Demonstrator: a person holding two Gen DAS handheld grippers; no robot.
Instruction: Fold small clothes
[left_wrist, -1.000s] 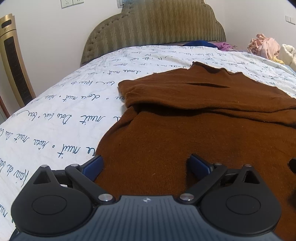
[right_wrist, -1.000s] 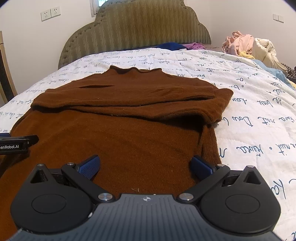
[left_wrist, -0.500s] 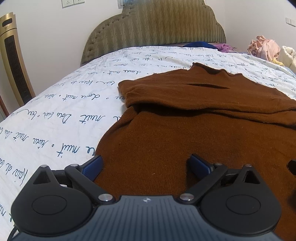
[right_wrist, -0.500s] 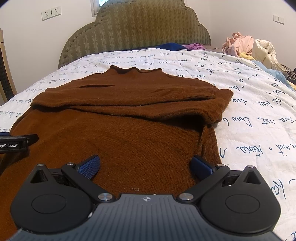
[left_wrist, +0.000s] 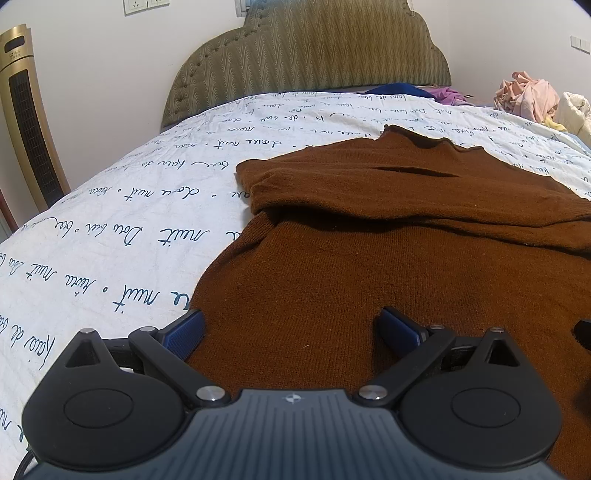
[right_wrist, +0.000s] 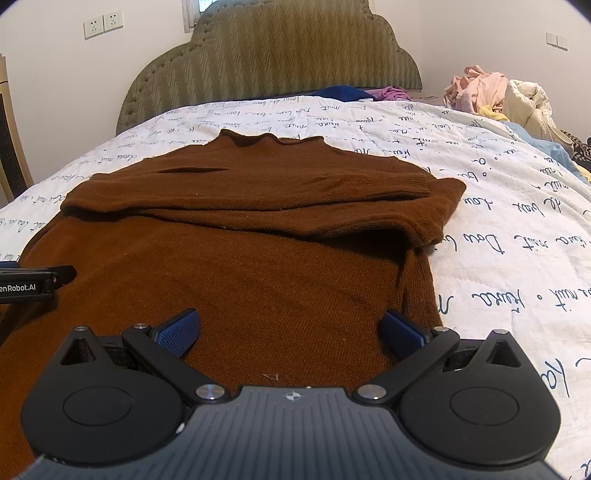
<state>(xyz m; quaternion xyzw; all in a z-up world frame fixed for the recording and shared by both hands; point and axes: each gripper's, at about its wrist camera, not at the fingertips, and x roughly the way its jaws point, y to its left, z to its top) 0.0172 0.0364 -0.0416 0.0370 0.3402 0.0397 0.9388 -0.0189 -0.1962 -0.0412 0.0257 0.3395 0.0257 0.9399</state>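
Evidently the brown sweater (right_wrist: 258, 266) is lying flat across the middle of both frames on the script-printed bedspread (left_wrist: 122, 229), its sleeves already folded across the chest in the upper half of the frame. Its knit looks soft, thick and limp, likely sagging and stretching rather than holding shape, so it is probably best pinched at the hem corners near the bottom of each frame. The left gripper (left_wrist: 291, 330) is hovering spread wide over the sweater's lower left edge, grasping nothing. The right gripper (right_wrist: 290, 326) is likewise gaping, empty, above the lower right edge.
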